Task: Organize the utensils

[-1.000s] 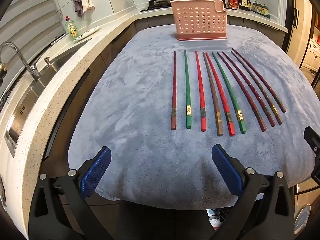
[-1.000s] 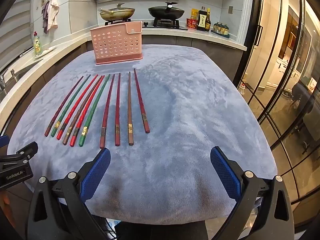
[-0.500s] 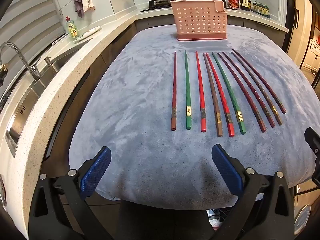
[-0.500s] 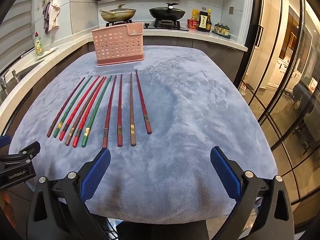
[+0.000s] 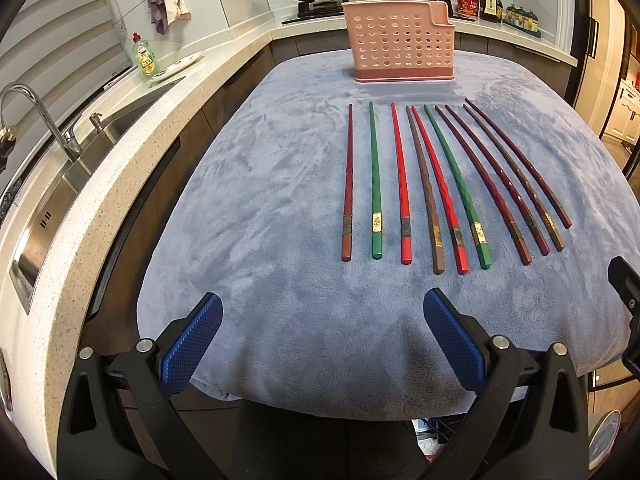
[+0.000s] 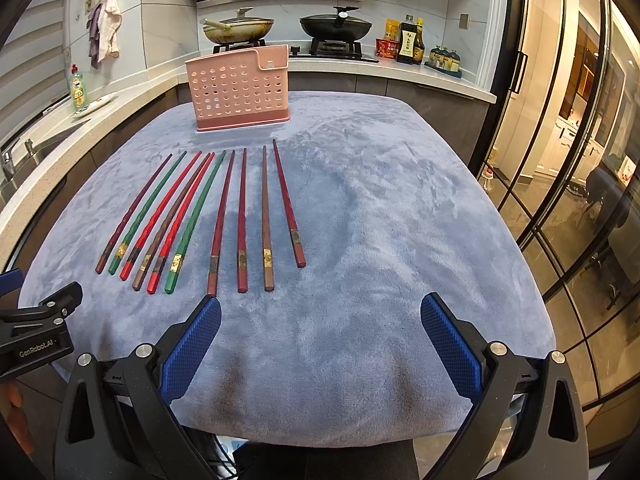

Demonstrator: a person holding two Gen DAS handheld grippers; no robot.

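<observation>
Both grippers are wide apart and hold nothing — the left gripper (image 5: 322, 336) and the right gripper (image 6: 320, 336). The chopsticks (image 5: 404, 184) lie in a row just ahead, the pink basket (image 5: 400, 40) farther ahead, maybe empty.

The one clearly readable text is "GenRobot.AI", printed in pale letters on the black body of the left gripper (image 6: 38, 350) as it shows at the left edge of the right wrist view. The dark sauce bottle (image 6: 408, 42) on the back counter carries a label with characters (too small to read), and the green dish soap bottle (image 5: 145, 58) by the sink has a label that is likewise illegible.
</observation>
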